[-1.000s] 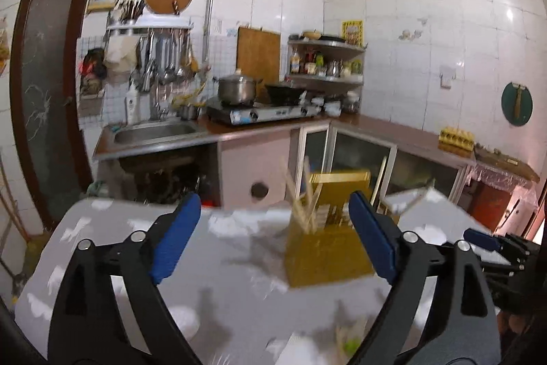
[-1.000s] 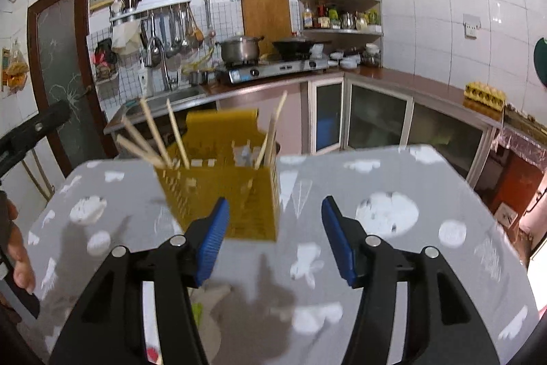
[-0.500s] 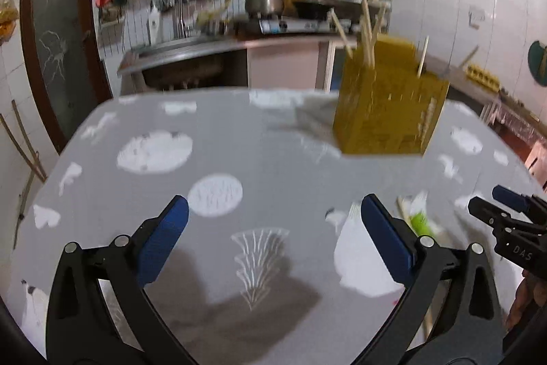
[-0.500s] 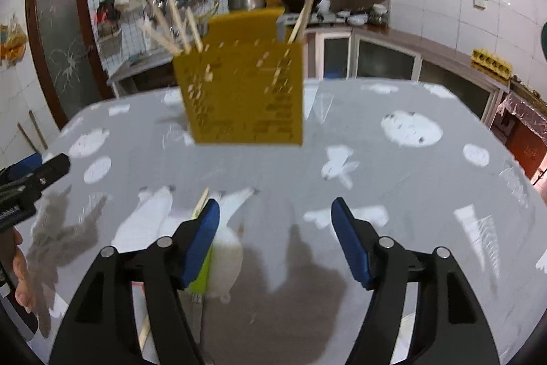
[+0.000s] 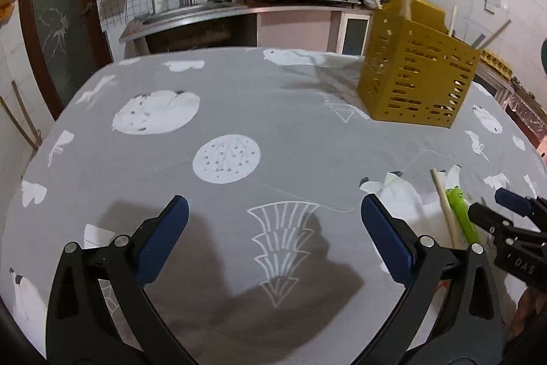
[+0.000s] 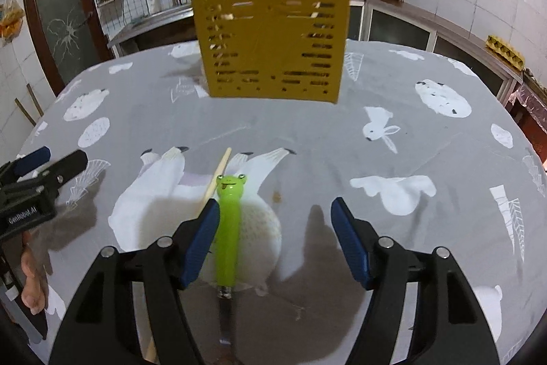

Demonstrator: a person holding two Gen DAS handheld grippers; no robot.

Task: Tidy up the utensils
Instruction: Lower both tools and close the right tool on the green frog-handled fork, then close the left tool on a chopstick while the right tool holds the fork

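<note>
Lime-green plastic, smooth and glossy: that is the frog-headed handle of the small utensil [image 6: 228,228] lying on the grey printed tablecloth [image 6: 342,153], frog face toward the holder, dull metal shank running back under your right gripper [image 6: 275,240]. One pale wooden chopstick [image 6: 217,175] lies just beside it, crossing close to the frog head.

Right gripper's jaws stand apart, nothing pinched. The green handle sits just inside the left blue pad; whether pad and handle touch, you cannot tell. The chopstick passes behind that pad.

Handling, as a judgement:
- Utensil — light and stiff, rounded handle likely slick against rubber. Take it mid-handle, below the frog head, where the sides run straightest. The metal end looks thin and flat, poor for a pinch.
- Chopstick — lighter still, rigid, thin and round; apt to roll on cloth or get swept up with the handle if you close as you stand.
- Shift right so the handle centres between the pads.

Left gripper [image 5: 273,242] hangs wide open over bare cloth, holding nothing, well to the left of the utensil.

The mustard-yellow slotted plastic holder [image 6: 273,43] stands upright further back on the table — hard, boxy, perforated walls, several wooden chopsticks leaning out of it. It looks light, so a clumsy drop-in might nudge it.

Cloth is soft, slightly wrinkled.
</note>
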